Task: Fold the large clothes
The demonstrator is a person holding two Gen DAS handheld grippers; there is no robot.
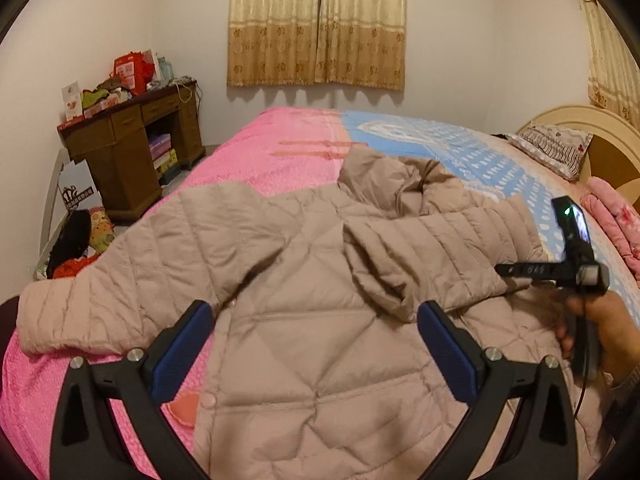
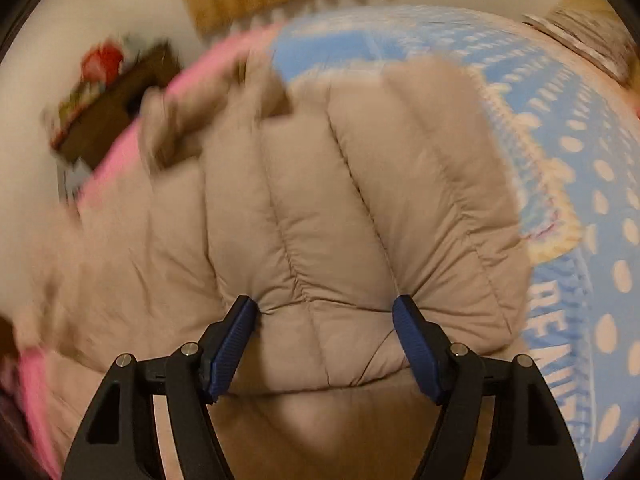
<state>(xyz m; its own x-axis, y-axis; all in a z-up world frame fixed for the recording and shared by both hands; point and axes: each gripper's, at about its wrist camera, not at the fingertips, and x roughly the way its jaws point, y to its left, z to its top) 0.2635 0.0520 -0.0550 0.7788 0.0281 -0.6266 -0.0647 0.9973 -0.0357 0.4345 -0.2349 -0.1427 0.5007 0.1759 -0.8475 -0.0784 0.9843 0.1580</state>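
Both hand-held grippers stand with jaws wide apart and hold nothing. Left hand-held gripper (image 1: 316,336) hovers above the beige quilted jacket (image 1: 312,280), its blue pads well clear of the cloth. Right hand-held gripper (image 2: 325,340) is low over a folded sleeve (image 2: 360,200) of the same jacket; the puffy sleeve end lies between its blue pads, and I cannot tell whether the pads touch it. This view is blurred at its left side. The jacket lies spread on the bed (image 1: 280,152), front down, one sleeve stretched toward the left and the other folded over the back. Under it is a pink and blue bedcover (image 1: 432,140). At the far right lies a pillow (image 1: 556,148). Beside the bed stands a brown desk (image 1: 132,140) with boxes, and curtains (image 1: 316,24) hang on the wall.
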